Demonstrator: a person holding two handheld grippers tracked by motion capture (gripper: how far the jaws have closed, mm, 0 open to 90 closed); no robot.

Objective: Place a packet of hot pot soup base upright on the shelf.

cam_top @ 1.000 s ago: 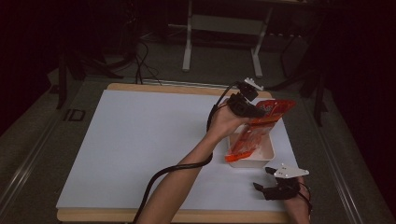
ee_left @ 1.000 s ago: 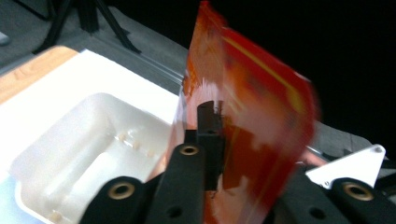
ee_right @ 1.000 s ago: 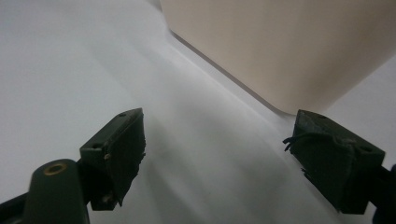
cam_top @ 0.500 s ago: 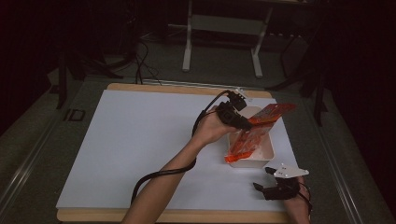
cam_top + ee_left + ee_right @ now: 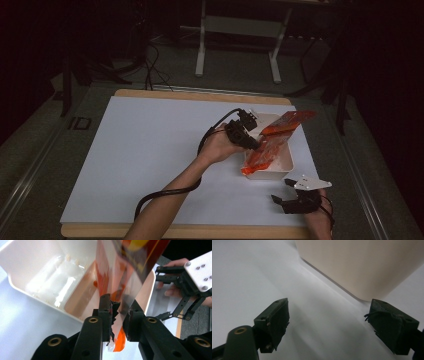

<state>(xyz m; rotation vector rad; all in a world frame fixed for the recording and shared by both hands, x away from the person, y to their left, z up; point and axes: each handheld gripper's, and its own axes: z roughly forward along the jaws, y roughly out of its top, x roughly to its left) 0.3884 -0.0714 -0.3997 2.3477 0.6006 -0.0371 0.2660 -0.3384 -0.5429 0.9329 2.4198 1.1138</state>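
Observation:
My left gripper (image 5: pixel 256 139) is shut on an orange and clear plastic packet (image 5: pixel 289 121), which it holds tilted over a white rectangular container (image 5: pixel 267 174) at the table's right. More orange packaging (image 5: pixel 259 156) lies inside the container. In the left gripper view the jaws (image 5: pixel 117 315) pinch the packet's (image 5: pixel 120 275) lower edge above the container's (image 5: pixel 37 270) open inside. My right gripper (image 5: pixel 283 190) rests open on the table just in front of the container. Its jaws (image 5: pixel 329 320) stand wide apart and hold nothing, and the container's wall (image 5: pixel 362 265) is close ahead.
A white sheet (image 5: pixel 150 150) covers the wooden table, with a wide bare area left of the container. The left gripper's cable (image 5: pixel 165 192) trails along the forearm. Table legs and cables stand on the dark floor beyond the far edge.
My left gripper has drawn the packet leftward and lower, closer to the container's left rim. The right gripper has stayed where it was.

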